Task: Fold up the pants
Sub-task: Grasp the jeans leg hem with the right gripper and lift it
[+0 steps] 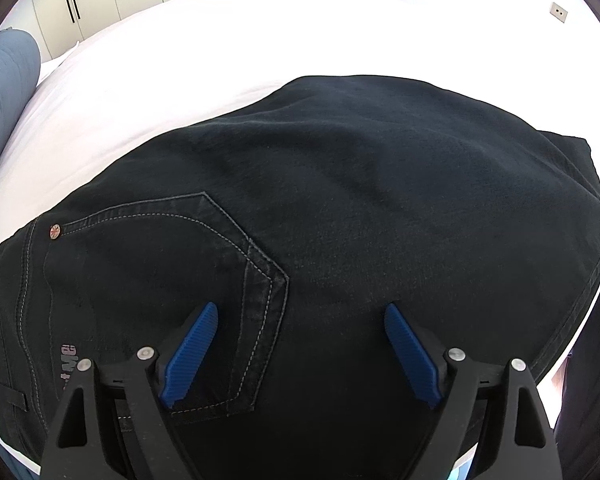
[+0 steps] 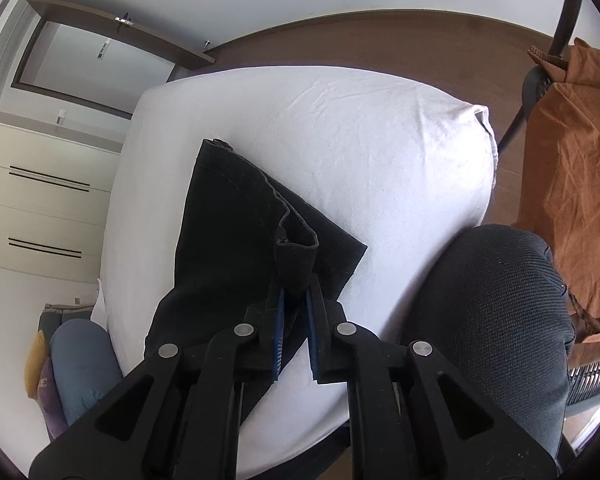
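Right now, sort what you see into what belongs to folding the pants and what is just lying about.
Part of the job:
- black pants
- white bed they lie on
- left gripper, open above the back pocket
- right gripper, shut on a leg hem

Just lying about:
- orange cloth on a chair
- blue cushion
- wardrobe

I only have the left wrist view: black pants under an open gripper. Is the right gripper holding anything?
Observer: Yes. The right gripper is shut on a leg hem of the pants, lifted off the bed.
Operator: Where does the rest of that leg lie?
Observer: Flat on the white sheet, running away from the gripper toward the wardrobe side.
Operator: Anything close to the right side?
Observer: A brown cloth draped over a chair, off the bed, not touching the pants.
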A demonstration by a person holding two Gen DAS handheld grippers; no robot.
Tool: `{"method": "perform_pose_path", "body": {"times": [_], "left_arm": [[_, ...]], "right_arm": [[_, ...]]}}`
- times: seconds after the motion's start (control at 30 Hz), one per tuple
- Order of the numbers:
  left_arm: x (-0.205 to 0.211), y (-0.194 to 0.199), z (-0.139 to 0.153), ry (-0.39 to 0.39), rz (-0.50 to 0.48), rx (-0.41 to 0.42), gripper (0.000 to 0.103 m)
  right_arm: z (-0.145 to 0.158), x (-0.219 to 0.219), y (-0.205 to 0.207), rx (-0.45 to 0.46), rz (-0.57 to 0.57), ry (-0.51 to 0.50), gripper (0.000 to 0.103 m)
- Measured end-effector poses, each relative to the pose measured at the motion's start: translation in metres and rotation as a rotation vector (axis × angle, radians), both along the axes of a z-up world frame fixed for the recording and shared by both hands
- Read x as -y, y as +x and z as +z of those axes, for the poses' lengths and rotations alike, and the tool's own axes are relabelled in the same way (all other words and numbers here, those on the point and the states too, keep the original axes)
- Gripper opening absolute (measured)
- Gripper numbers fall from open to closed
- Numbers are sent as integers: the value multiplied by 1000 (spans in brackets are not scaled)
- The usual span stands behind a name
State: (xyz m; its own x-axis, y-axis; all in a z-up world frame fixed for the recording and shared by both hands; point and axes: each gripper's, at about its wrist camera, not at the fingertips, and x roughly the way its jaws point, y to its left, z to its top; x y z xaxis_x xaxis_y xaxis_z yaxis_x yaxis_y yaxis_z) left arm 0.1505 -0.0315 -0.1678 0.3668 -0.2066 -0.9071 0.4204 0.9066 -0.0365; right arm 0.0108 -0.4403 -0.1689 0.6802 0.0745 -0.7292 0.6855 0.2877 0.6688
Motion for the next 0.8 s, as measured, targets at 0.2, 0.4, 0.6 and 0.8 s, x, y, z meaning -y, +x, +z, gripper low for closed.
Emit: {"method": "perform_pose_path", "body": {"times": [0.2,0.4,0.6,0.8], "left_arm": [[2,-6,5,2,-1,0,88],[14,-12,11,7,-4,-1,88],[17,-16,15,26,-14,-20,89],[13,-24,15,48,-46,-44,89]], "right_arm": [[-5,16,-10,-23,-61,1,17],[-10,30,-33,-36,-146,11,17],[14,23,-32,13,-108,-45,17],[39,-3,13,113,131,-104,17]]}}
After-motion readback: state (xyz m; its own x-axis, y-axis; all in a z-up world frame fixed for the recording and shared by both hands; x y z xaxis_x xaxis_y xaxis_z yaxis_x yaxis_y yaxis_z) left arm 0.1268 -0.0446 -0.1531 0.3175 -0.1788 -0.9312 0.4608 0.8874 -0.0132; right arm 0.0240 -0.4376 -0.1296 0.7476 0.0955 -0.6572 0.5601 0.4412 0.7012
